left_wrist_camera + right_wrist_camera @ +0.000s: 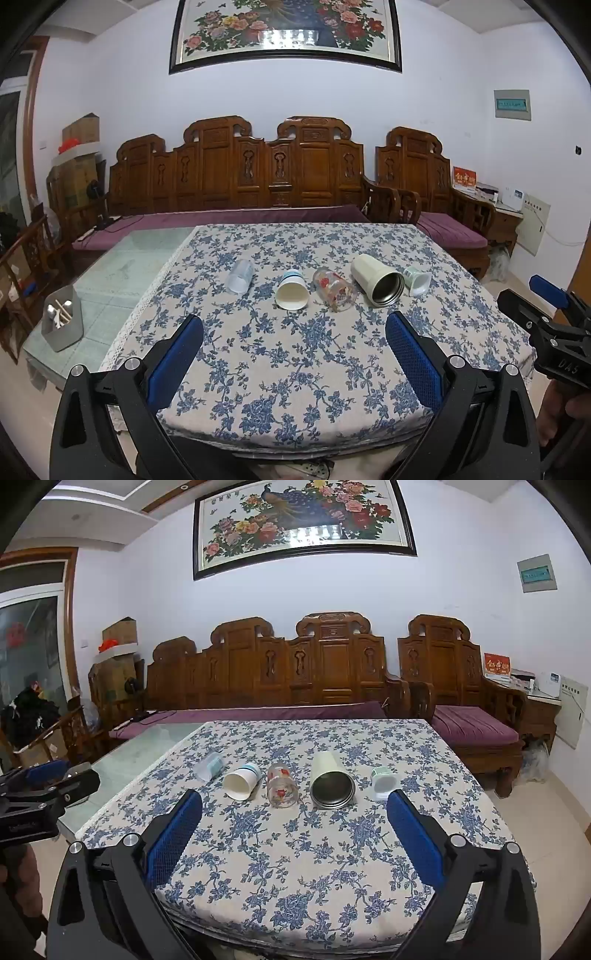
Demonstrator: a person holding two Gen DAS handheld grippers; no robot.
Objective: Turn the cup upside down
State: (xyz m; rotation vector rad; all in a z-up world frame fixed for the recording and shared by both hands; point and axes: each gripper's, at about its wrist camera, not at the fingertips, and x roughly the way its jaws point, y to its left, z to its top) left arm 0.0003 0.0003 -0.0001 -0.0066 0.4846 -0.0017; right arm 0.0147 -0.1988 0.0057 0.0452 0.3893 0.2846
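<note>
On the floral tablecloth (295, 369), five cups lie on their sides in a row, mouths toward us. Left to right: clear plastic cup (241, 276), white paper cup (291, 289), printed glass (334, 290), cream steel-lined tumbler (376, 280), small white-green cup (417, 280). Left gripper (294, 334) is spread wide and empty, well short of the row; right gripper (294, 812) likewise. Looks like pre-grasp, nothing touched. Next: pick one cup, straddle its body, close, lift, rotate rim-down.

Five cups lying on their sides: clear plastic cup (241, 280), paper cup (291, 291), printed glass (334, 290), steel-lined tumbler (376, 280), small green cup (417, 280).
</note>
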